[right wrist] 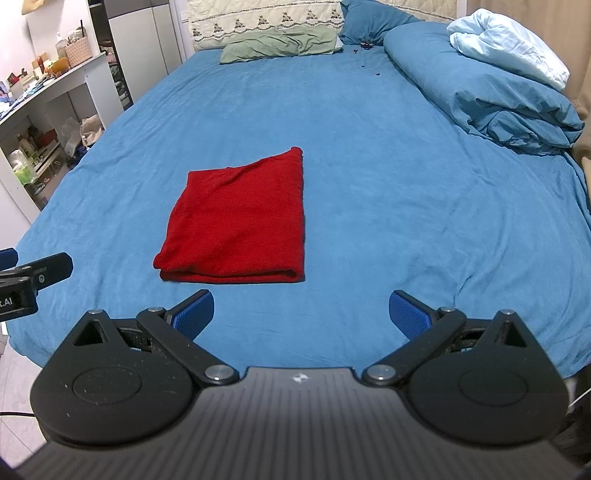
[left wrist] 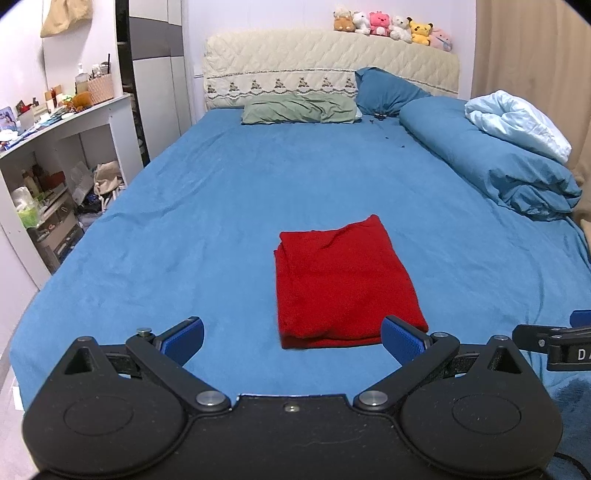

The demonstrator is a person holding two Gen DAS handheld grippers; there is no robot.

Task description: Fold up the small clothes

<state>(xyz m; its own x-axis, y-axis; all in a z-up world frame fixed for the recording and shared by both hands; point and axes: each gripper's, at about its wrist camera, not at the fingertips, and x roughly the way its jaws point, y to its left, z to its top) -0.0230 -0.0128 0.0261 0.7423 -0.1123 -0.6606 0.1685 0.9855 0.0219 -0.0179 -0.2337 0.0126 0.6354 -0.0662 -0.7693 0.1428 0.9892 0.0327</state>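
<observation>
Closest to me in the left camera is my left gripper (left wrist: 293, 341), and its two blue fingers (left wrist: 184, 339) are spread wide with nothing in them. My right gripper (right wrist: 301, 314) looks the same in the right camera: blue fingers (right wrist: 410, 317) far apart and holding nothing. Both hang just above the near edge of the bed (left wrist: 184, 221). I can see a bit of the right gripper at the right edge of the left picture, and a bit of the left gripper at the left edge of the right picture, so they sit side by side. Just past the fingertips lies the red cloth (left wrist: 341, 288). It is folded into a neat rectangle with its thick folded edge facing me, and it lies flat on the blue sheet, touching neither gripper. In the left camera it sits a little to the right of the middle, and my right-hand finger partly covers its near corner. In the right camera the red cloth (right wrist: 236, 225) sits to the left. Far back there is a green pillow (left wrist: 299, 110) by the headboard, with a blue pillow (left wrist: 388, 92) next to it. A rolled-up blue blanket (left wrist: 498, 162) lies along the right side. Stuffed animals (left wrist: 391, 26) sit in a row on top of the headboard. A white shelf (left wrist: 55, 125) full of stuff stands to the left of the bed.
</observation>
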